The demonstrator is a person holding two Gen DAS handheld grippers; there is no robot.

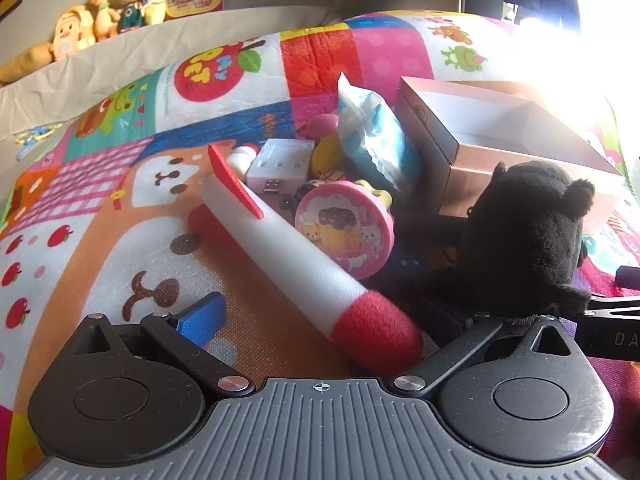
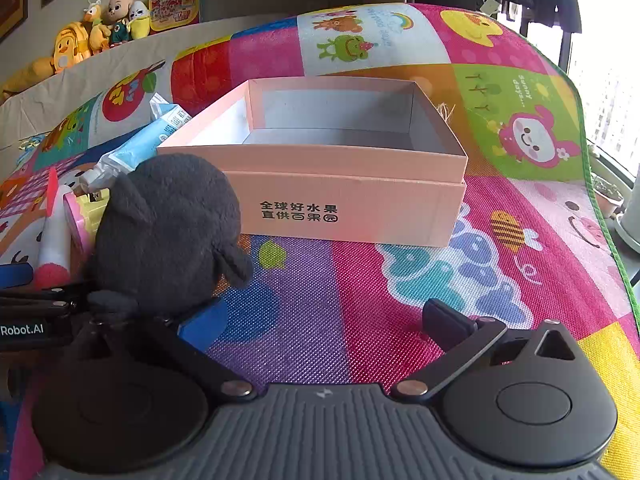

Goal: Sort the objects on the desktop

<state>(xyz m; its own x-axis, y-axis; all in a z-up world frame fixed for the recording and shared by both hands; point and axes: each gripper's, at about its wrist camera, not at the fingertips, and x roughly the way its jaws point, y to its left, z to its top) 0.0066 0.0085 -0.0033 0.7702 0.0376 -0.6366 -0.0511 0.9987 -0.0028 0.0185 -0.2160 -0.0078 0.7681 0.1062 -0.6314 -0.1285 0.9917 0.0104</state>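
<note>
A white foam rocket with red tip and fin lies between the wide-open fingers of my left gripper, not clamped. A black plush toy sits by its right finger; it also shows in the right wrist view, resting against the left finger of my open, empty right gripper. An open pink box stands ahead of the right gripper, empty inside; it shows in the left wrist view too. A pile holds a pink round tin, a white adapter and a blue-white pouch.
Everything lies on a colourful play mat. Stuffed toys line a ledge at the back left. The mat's edge and a window are at the right. Bright glare washes out the upper right of the left wrist view.
</note>
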